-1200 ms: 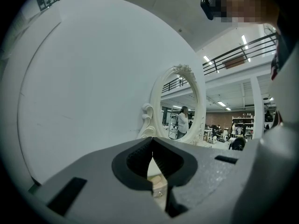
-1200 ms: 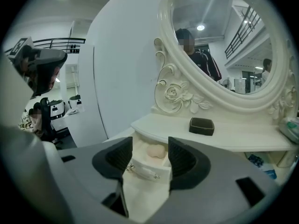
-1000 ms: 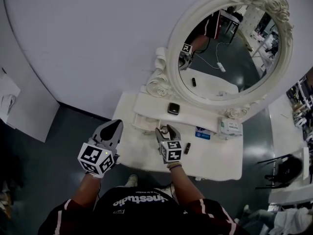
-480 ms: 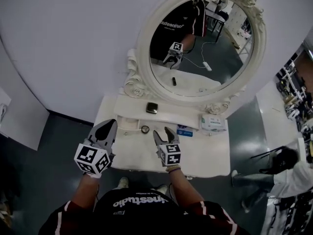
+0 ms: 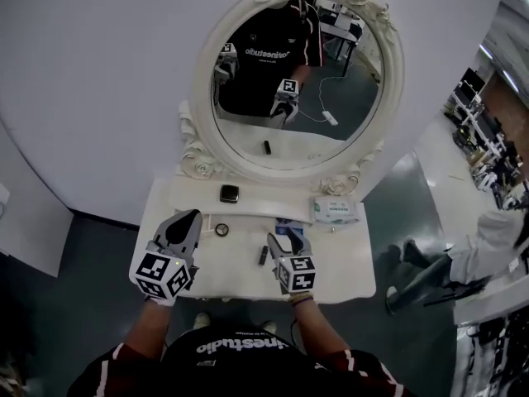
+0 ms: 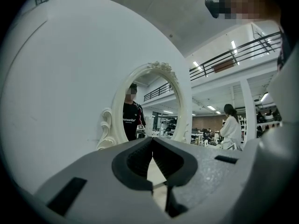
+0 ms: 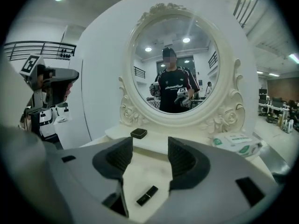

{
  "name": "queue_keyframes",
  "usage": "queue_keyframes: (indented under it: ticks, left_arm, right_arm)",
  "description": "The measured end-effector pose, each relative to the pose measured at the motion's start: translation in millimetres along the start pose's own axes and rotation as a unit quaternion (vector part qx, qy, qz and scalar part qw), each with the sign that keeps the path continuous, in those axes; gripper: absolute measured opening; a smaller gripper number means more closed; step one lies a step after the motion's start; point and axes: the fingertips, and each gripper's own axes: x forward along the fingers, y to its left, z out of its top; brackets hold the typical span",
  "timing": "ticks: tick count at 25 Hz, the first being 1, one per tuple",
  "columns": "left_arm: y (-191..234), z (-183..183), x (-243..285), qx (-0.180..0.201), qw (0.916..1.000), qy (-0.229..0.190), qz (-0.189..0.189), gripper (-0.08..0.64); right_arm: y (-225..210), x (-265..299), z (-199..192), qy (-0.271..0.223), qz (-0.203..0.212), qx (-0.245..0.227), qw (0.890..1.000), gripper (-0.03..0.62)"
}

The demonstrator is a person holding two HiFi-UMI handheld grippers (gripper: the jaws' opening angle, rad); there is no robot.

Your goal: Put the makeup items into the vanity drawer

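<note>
A white vanity (image 5: 347, 263) stands against a pale wall, with an oval mirror (image 5: 347, 89) in a carved frame rising from its back edge. The glass reflects the person in a dark shirt and both grippers. Another person in white (image 5: 488, 246) stands off to the right on the grey floor.

The left gripper (image 5: 190, 218) is held over the vanity's left end. In its own view its jaws (image 6: 152, 141) meet at the tips with nothing between them. The right gripper (image 5: 286, 240) is over the middle of the tabletop, tilted a little downward. Its jaws (image 7: 149, 148) stand well apart and hold nothing.

A wipes pack (image 5: 336, 211) lies on the right, at the foot of the mirror frame. A dark square compact (image 5: 229, 193) sits on the raised shelf under the mirror, left of centre. A black lipstick (image 5: 263, 255) lies flat on the tabletop just left of the right gripper. In the right gripper view it (image 7: 147, 195) shows low in the gap between the open jaws, untouched. A small round pot (image 5: 221, 230) sits near the left gripper's tip, apart from it
</note>
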Motion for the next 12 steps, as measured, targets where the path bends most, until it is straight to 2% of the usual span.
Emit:
queue_keyframes:
  ticks: [7, 12]
  left_arm:
    - [-26.3, 3.9, 26.6, 0.009, 0.9998, 0.000, -0.015, 0.006]
    - [-40.1, 10.4, 39.1, 0.020, 0.9995, -0.003, -0.023, 0.006]
  right_arm:
    - [-28.2, -42.6, 20.6, -0.030, -0.011, 0.020, 0.999, 0.227]
    - [-35.8, -65.0, 46.5, -0.048, -0.015, 0.015, 0.999, 0.227]
